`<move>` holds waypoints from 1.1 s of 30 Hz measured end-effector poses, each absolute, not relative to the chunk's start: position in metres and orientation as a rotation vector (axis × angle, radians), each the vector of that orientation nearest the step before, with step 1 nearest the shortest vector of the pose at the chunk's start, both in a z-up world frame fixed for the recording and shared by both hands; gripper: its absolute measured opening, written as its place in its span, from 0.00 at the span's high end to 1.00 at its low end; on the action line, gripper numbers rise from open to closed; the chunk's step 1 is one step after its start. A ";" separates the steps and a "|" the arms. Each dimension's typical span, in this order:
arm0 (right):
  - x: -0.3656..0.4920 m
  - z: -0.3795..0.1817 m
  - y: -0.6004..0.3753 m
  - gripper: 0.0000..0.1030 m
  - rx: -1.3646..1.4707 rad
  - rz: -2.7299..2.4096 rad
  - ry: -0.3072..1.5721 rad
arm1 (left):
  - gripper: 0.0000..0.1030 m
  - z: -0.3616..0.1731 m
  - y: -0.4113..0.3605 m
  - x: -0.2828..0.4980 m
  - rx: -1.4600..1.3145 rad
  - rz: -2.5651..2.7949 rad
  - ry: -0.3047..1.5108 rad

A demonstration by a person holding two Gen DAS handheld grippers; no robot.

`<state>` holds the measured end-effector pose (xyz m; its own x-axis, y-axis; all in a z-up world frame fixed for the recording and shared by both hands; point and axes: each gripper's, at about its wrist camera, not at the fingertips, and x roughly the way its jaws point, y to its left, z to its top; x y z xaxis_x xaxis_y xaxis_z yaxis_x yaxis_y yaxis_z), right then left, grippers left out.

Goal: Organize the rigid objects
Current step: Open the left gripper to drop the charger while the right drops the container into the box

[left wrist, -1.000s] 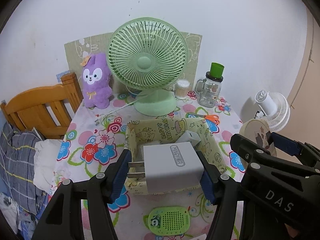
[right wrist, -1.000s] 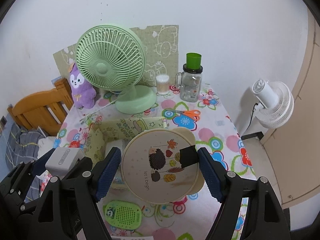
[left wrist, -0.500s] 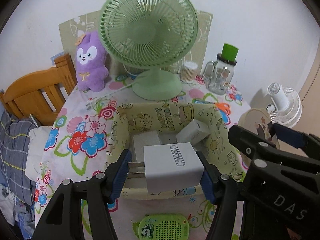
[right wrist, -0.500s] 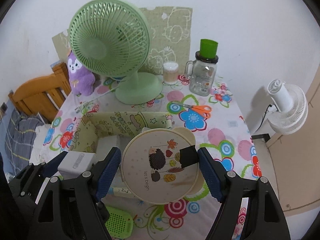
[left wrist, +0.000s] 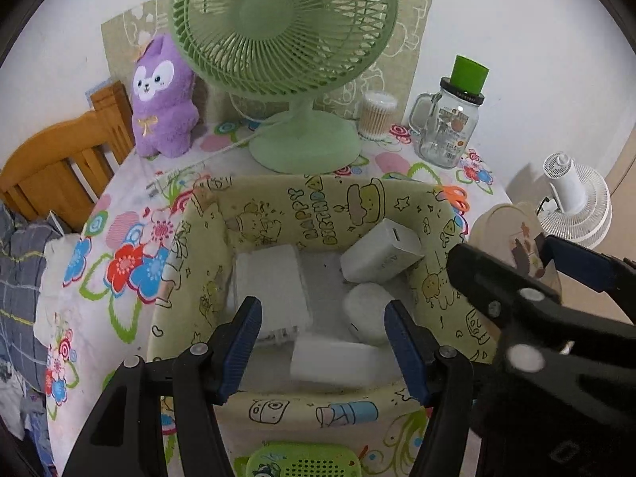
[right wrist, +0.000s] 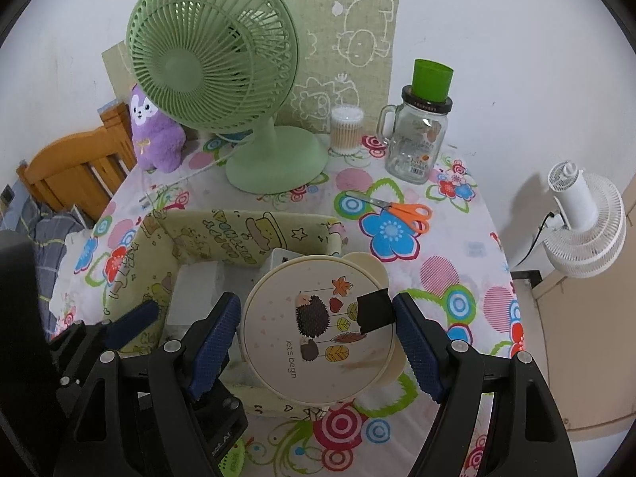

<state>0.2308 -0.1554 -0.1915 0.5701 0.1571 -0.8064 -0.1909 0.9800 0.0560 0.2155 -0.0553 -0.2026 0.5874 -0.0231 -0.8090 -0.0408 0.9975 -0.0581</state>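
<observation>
Both wrist views look steeply down, close over the shared fabric bin (left wrist: 318,202) (right wrist: 238,230)

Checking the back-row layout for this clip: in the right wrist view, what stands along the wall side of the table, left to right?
Purple plush toy → green desk fan → cotton swab jar → glass mug jar with green cup on top.

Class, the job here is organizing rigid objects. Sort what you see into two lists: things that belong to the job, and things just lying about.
Job: fabric storage box; white chargers inside it; round hedgehog-print case in the right gripper.

Lying about: green desk fan; purple plush; orange scissors; glass mug jar; cotton swabs.
</observation>
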 end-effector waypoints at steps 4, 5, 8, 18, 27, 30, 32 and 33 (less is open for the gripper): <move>0.233 -0.195 -0.154 0.22 -0.036 0.212 0.947 | 0.26 -0.203 -0.054 0.214 -0.076 0.010 0.944; 0.233 -0.195 -0.153 0.22 -0.035 0.216 0.946 | 0.22 -0.202 -0.053 0.214 -0.080 0.011 0.944; 0.234 -0.196 -0.150 0.22 -0.031 0.228 0.945 | 0.14 -0.200 -0.047 0.211 -0.092 0.022 0.937; 0.244 -0.202 -0.126 0.22 -0.029 0.305 0.954 | 0.07 -0.200 -0.038 0.210 -0.058 0.047 0.939; 0.253 -0.217 -0.114 0.21 -0.022 0.334 0.998 | 0.07 -0.206 -0.027 0.212 -0.057 0.074 0.961; 0.250 -0.216 -0.114 0.11 -0.034 0.315 0.983 | 0.07 -0.206 -0.028 0.213 -0.050 0.071 0.960; 0.249 -0.216 -0.115 0.07 -0.039 0.302 0.975 | 0.06 -0.205 -0.028 0.214 -0.058 0.060 0.958; 0.248 -0.217 -0.116 0.07 -0.039 0.297 0.976 | 0.06 -0.204 -0.028 0.214 -0.060 0.057 0.957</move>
